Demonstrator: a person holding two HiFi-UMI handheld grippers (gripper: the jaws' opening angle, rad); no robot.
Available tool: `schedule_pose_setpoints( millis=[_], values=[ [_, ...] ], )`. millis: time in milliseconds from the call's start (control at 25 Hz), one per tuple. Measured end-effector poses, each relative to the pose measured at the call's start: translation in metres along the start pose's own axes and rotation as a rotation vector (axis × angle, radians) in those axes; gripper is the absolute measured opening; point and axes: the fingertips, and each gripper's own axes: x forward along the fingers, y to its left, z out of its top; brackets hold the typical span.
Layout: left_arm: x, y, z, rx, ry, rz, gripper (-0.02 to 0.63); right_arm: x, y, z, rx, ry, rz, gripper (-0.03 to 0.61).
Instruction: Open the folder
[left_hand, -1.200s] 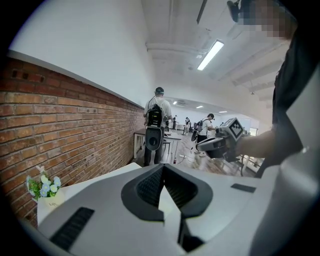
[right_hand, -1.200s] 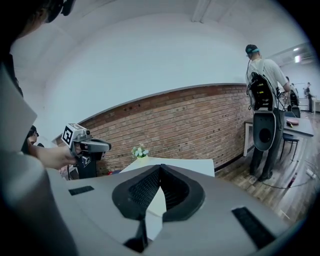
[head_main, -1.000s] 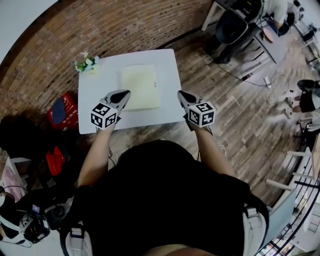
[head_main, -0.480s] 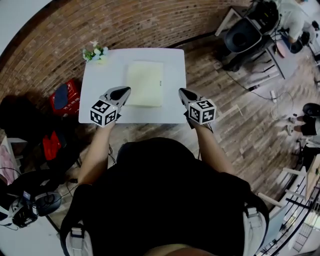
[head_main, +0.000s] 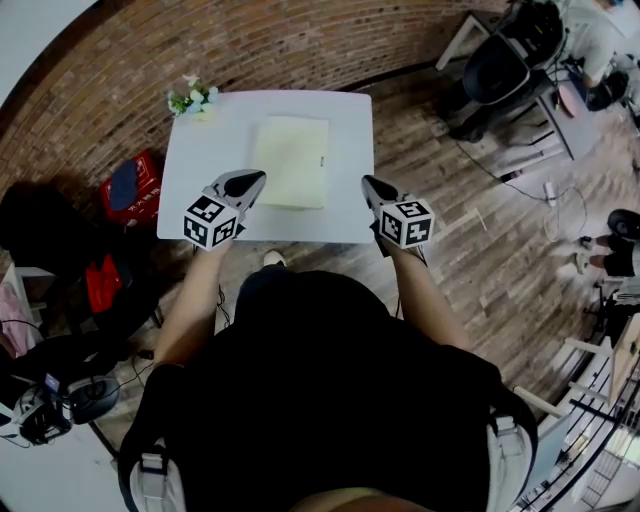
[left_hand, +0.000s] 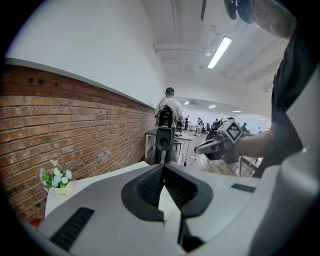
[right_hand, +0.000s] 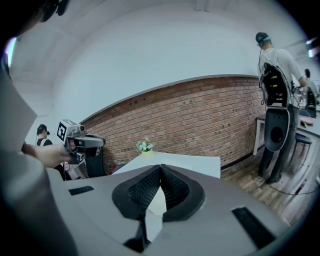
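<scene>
While the folder (head_main: 290, 160) lies closed and flat in the middle of the white table (head_main: 200, 190), I hold both tools low over the near part of the table, touching nothing. The left gripper (head_main: 246, 181) hovers just beside the folder's near left corner. The right gripper (head_main: 373, 186) is near the table's right edge, a little apart from the folder. Both are clenched and empty: in each gripper view the pads meet at the tips with nothing between them.

I judge this to be a ready posture, with the folder between the two tools so that either one can reach an edge. A small dark mark on the folder's right edge may show the opening side, but I cannot tell. To lift the cover, the jaws must first come apart. The small bunch of flowers (head_main: 190, 97) stands at the far left corner, well apart from the work.
</scene>
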Motion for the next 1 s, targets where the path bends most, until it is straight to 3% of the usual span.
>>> schedule_pose_setpoints(
  millis=[360,1000],
  values=[
    [0.012,0.0,0.002,0.004,-0.013,-0.028,0.011,-0.005,-0.008,-0.008,0.02,0.002,-0.043,0.025],
    [0.042,0.012,-0.005,-0.042,-0.018,-0.072,0.011,0.013,-0.022,-0.014,0.024,0.043,-0.035,0.025]
  ],
)
